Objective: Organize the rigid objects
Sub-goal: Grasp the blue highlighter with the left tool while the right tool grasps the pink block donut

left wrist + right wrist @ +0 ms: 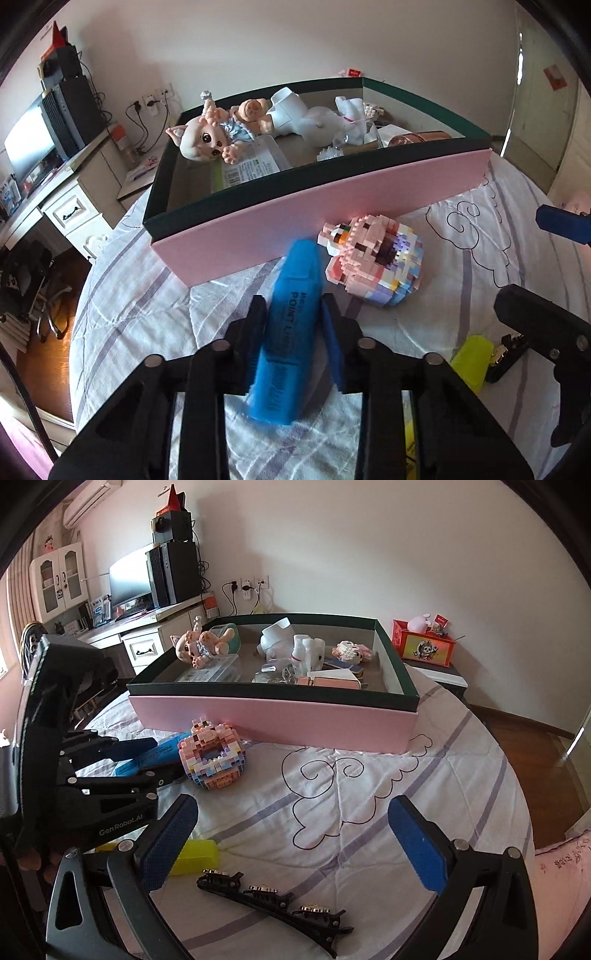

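The jaws of the left gripper (295, 325) are clamped on a blue highlighter (286, 332), which is held just above the bed (369, 812), close in front of the pink wall of the box (273, 718); the jaws of the right gripper (291, 845) are spread wide apart with nothing between them, above a black hair clip (273, 901) lying on the quilt. The highlighter is judged light, stiff and smooth-sided, so a grip across its flat middle, as taken here, is thought secure, though some slipping along the plastic barrel is possible. The brick-built toy (214, 758), resting on the bed just beside the box wall, is judged rigid but liable to shed pieces, and would best be taken across its broad sides. A yellow highlighter (194, 856) is seen near the hair clip. In the box, a doll (207, 136), a white figure (317, 118), a clear plastic case (251, 162) and several small items at the right end are already laid.
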Action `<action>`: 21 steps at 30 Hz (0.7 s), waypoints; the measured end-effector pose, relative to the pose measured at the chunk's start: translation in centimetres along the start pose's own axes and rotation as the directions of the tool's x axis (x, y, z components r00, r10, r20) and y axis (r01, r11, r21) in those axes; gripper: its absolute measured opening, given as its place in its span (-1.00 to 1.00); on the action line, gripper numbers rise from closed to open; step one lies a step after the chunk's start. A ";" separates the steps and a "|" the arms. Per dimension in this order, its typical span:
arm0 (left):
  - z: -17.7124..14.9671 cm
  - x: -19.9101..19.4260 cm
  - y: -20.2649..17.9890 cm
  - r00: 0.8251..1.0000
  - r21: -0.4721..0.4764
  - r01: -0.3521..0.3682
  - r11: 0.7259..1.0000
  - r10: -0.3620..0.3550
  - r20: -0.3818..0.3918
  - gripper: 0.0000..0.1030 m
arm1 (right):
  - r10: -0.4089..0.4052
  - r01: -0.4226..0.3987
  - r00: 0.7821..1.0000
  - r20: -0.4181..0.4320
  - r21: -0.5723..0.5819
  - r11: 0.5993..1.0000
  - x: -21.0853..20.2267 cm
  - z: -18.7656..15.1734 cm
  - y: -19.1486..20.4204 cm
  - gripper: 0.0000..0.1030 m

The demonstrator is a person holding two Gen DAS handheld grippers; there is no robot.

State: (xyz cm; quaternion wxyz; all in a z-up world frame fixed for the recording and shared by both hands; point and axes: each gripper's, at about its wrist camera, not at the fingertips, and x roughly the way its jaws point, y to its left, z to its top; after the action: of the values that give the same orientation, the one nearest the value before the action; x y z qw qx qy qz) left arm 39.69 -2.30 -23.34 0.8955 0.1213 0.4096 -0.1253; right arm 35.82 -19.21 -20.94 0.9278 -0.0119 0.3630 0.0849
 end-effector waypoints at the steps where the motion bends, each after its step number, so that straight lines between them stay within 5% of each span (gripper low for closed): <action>1: -0.2 -0.2 0.3 1.000 -0.021 -0.011 1.000 0.011 -0.002 -0.48 | 0.005 -0.005 1.000 -0.005 -0.002 1.000 0.2 0.1 0.1 1.00; 13: -4.6 -3.2 4.7 0.998 -0.207 -0.057 0.977 0.057 -0.007 -0.48 | 0.143 -0.151 0.978 -0.153 -0.040 0.988 5.8 3.3 4.7 0.96; 18: -4.9 -3.7 4.9 0.999 -0.224 -0.045 0.973 0.047 0.004 -0.48 | 0.116 -0.129 0.970 -0.214 -0.051 0.990 8.4 3.6 5.0 0.11; 21: -4.8 -4.7 4.4 0.999 -0.238 -0.032 0.971 0.041 0.035 -0.48 | 0.127 -0.143 0.972 -0.200 -0.066 0.988 7.7 3.2 4.7 0.10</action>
State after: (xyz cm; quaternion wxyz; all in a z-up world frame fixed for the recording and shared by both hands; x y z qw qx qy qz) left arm 34.73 3.99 -22.31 0.9136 0.0186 0.4015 -0.0613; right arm 42.73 -13.12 -23.62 0.8786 -0.0325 0.4485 0.1607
